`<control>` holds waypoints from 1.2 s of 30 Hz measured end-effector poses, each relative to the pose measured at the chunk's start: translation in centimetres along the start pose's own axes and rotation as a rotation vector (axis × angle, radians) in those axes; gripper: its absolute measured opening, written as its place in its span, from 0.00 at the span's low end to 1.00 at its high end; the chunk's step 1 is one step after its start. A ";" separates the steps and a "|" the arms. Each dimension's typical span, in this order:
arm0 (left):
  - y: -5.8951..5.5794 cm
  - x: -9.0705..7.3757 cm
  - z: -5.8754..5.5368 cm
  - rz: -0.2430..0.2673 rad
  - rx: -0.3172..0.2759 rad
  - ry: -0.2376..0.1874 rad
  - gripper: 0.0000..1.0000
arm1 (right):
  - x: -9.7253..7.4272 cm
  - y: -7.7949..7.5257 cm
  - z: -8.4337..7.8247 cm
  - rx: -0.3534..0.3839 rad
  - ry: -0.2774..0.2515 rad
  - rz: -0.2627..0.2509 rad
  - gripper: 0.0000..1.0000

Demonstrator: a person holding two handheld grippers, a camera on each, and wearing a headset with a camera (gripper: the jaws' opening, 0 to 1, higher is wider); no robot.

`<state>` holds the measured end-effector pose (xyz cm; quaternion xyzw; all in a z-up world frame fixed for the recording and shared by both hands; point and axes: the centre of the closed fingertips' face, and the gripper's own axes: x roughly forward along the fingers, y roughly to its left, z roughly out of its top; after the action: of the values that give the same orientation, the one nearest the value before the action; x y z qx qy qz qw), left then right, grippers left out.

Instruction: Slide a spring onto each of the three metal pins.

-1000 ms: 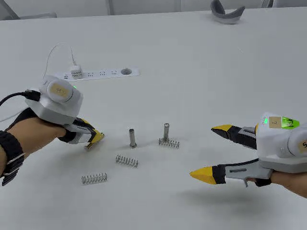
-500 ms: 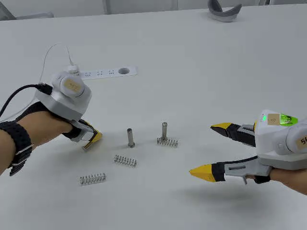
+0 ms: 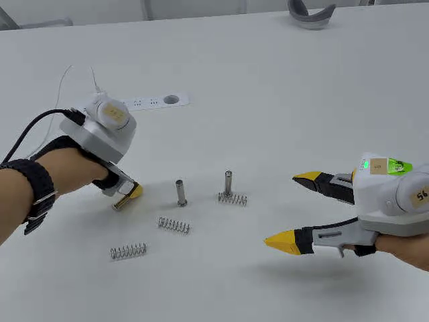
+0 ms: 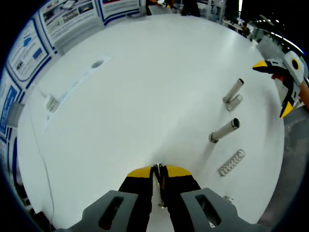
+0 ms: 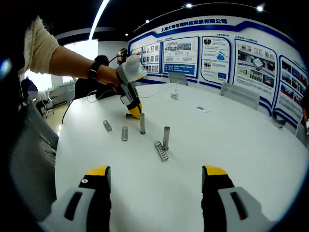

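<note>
clamps a pin [image 3: 120, 203] in the left claw [image 3: 131, 193], centre left; holds the right claw [image 3: 293, 210] agape, empty, lower right. two pins [image 3: 179, 192] [image 3: 228, 183] upright mid-frame, three springs [image 3: 128, 251] [image 3: 173, 225] [image 3: 232, 198] flat on the desk [image 3: 268, 100].

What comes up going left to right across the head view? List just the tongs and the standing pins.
Left tongs, shut on the held pin → left standing pin → right standing pin → right tongs, open.

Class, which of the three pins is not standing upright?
The pin in the left claw, tilted; the middle pin and right pin stand upright.
</note>
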<state>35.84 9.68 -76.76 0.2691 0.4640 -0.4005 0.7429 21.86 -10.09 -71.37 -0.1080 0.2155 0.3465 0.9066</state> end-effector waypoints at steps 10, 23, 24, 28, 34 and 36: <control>0.0 0.0 0.0 0.015 -0.018 0.055 0.09 | 0.0 0.1 0.0 0.003 0.002 0.001 0.78; -0.4 -0.1 -0.1 0.081 0.025 0.096 0.08 | 0.1 0.2 -0.2 0.006 0.006 0.010 0.78; -0.3 -0.1 -0.1 0.085 0.026 0.101 0.07 | 0.1 0.2 -0.1 0.005 0.006 0.011 0.78; -0.1 -0.1 -0.3 0.085 -0.020 0.096 0.07 | 0.1 0.2 0.0 0.006 0.002 0.010 0.78; 0.2 -0.2 -0.4 0.084 -0.071 0.059 0.06 | 0.0 0.1 0.2 0.004 -0.007 0.004 0.78; 0.2 -0.3 -0.5 0.086 -0.073 0.051 0.06 | -0.1 0.1 0.3 0.005 -0.009 0.002 0.78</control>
<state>35.72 10.25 -76.73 0.2717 0.4851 -0.3440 0.7567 21.78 -9.95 -71.09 -0.1039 0.2126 0.3473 0.9074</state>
